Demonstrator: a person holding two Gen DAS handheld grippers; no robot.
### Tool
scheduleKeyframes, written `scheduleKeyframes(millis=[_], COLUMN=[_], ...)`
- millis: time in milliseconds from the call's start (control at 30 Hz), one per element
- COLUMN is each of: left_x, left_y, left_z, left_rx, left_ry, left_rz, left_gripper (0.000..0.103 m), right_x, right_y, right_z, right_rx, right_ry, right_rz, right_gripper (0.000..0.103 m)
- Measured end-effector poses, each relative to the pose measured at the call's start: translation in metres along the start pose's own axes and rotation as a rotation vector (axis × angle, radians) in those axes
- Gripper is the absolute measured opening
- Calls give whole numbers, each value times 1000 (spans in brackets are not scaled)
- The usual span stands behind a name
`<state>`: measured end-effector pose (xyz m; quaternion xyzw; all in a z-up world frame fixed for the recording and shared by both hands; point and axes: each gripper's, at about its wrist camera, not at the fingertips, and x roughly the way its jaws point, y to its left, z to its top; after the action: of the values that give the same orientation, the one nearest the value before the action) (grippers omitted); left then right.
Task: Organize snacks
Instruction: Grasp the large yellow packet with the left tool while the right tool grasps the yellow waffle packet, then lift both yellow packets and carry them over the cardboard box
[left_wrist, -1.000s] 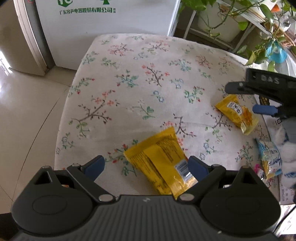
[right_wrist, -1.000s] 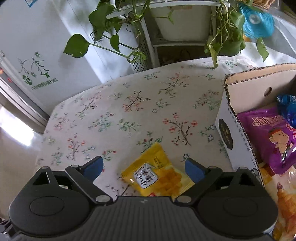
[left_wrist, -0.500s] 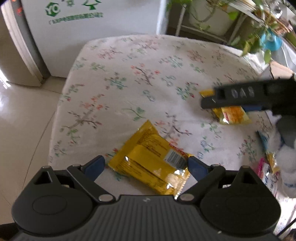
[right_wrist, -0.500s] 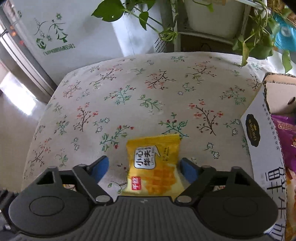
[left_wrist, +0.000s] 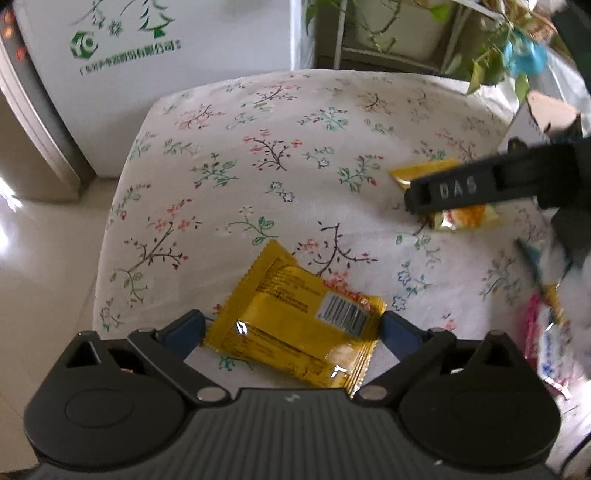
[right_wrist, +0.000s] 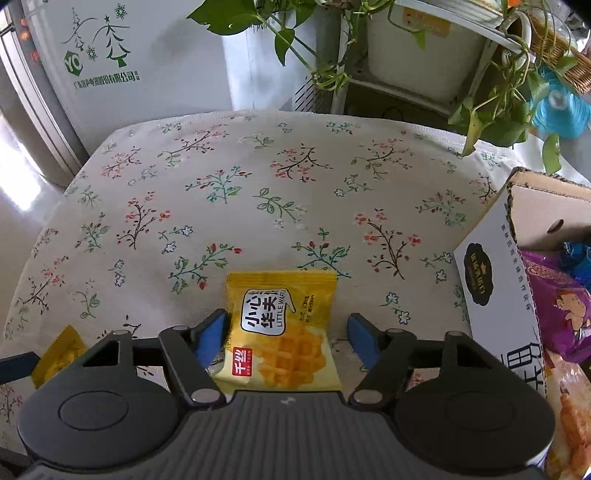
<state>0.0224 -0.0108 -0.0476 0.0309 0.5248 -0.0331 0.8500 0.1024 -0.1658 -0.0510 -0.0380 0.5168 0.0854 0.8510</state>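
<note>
Right gripper has dropped over the little waffle pkt & its jaws are closing w/ a gap left on one side, left gripper opening wide astride the bigger yellow pkt on the floral cloth, so both grabs look imminent, box next.

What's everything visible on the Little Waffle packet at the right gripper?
The Little Waffle packet is a small yellow glossy pouch with crimped ends, a white label with black characters, a red logo and a waffle picture. It lies flat, face up, on the floral tablecloth between the closing jaws of the right gripper; one pad sits at its edge, the other stands clear.
</note>
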Motion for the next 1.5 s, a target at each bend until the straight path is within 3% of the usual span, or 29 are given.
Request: scheduleKeyframes(millis=[100,267,567,1500], left_x=[0,-5,-13,-49], left_y=[0,-1,3,12], left_z=[-1,-1,2,30], left_rx=[-2,29,19,-84], left_ry=[-21,-63,-85,-249], left_rz=[-2,-39,-92,-98], left_gripper=[100,81,65,64], right_x=[-1,-5,-14,-114], right_y=[-2,-5,-5,-29], right_z=[0,0,3,-11], right_rx=[9,25,72,167], right_ry=[-15,-19,-35,-225], right_rz=[-12,-1,41,87], right_gripper=[64,59,57,57])
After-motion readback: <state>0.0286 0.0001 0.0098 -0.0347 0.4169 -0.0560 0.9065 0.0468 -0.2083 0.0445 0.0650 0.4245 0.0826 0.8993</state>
